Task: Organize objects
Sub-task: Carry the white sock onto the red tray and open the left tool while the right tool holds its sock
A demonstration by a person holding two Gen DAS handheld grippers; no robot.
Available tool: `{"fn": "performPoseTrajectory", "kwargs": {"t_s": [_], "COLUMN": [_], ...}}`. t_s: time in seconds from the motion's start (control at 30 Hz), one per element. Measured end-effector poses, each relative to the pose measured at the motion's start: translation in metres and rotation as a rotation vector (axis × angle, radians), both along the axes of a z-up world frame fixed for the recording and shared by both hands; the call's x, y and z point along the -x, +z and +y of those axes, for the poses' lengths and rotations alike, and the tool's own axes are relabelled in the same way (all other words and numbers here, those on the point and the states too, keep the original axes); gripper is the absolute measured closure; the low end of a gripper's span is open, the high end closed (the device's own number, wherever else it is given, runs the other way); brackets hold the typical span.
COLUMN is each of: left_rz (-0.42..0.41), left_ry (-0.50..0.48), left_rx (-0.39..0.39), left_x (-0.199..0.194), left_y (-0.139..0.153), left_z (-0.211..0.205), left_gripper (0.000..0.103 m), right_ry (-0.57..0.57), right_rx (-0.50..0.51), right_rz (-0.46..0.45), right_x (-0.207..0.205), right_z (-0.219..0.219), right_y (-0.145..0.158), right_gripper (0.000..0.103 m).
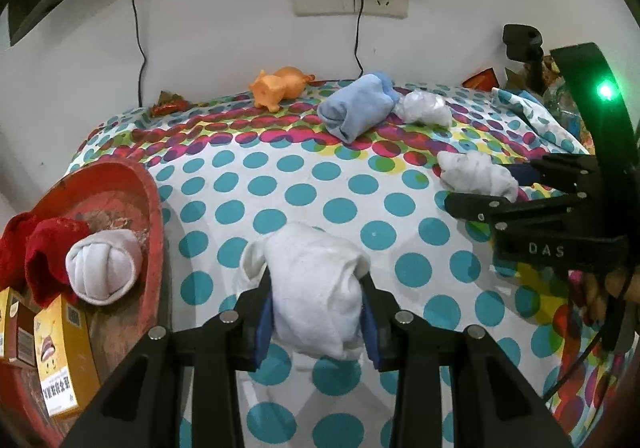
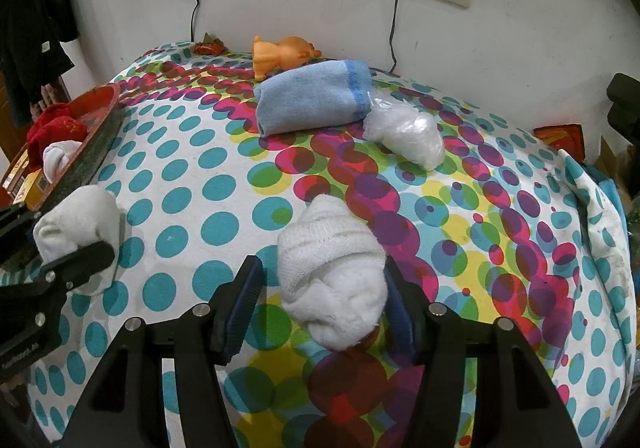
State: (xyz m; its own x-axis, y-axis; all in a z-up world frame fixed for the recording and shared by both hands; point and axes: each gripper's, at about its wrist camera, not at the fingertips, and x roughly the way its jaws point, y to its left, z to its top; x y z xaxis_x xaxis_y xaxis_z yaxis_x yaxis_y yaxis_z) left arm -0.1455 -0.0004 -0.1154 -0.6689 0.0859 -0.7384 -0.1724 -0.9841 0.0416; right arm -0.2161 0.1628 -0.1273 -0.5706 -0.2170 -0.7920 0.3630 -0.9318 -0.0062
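**Carrying one rolled sock to the tray, bracketing another**

Holding a white sock roll pinched firmly in the left gripper, just above the dotted bed cover. Probably ferrying it toward the red tray at nine o'clock, beside the balled sock and red cloth already there; next calling for a lift over the rim, then release. Bracketing a second sock roll with the right gripper, part open; grip unclear. Blue towel lying at twelve o'clock.
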Motion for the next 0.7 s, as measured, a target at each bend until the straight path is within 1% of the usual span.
{"fn": "performPoseTrajectory", "kwargs": {"t_s": [0.03,0.07,0.1,0.17,0.27,0.43,0.5,0.63,0.7], "left_rz": [-0.002,-0.007,-0.006,0.021,0.060,0.045,0.061,0.094,0.103], "left_ry": [0.020,0.028,0.014,0.011,-0.022,-0.022,-0.018,-0.019,-0.003], "left_rx": [-0.004,-0.026,-0.047,-0.026,-0.011,-0.021,-0.003,0.012,0.013], "left_x": [-0.003,-0.008,-0.013,-0.024,-0.039,-0.053,-0.063,-0.080,-0.087], "left_y": [0.001,0.003,0.004,0.009,0.017,0.019,0.022,0.031,0.036], "left_z": [-0.002,-0.004,-0.006,-0.006,-0.005,-0.008,-0.010,-0.017,-0.022], "left_gripper": [0.066,0.066,0.066,0.066,0.066,0.066,0.066,0.066,0.066], "right_ry": [0.000,-0.001,-0.001,-0.001,-0.001,-0.011,-0.013,-0.016,-0.015], "right_rx": [0.001,-0.001,-0.001,0.001,0.000,-0.002,-0.005,-0.003,-0.002], "right_rz": [0.000,0.000,0.000,0.000,0.000,-0.002,-0.001,-0.003,-0.003], "right_x": [0.000,0.000,0.000,0.001,0.000,0.002,0.001,0.002,0.002], "right_z": [0.000,0.000,0.000,0.001,0.000,0.002,0.001,0.001,0.003], "right_y": [0.000,0.000,0.000,0.000,0.000,-0.001,0.000,0.000,0.000], "right_gripper": [0.047,0.047,0.047,0.047,0.047,0.043,0.043,0.042,0.042]}}
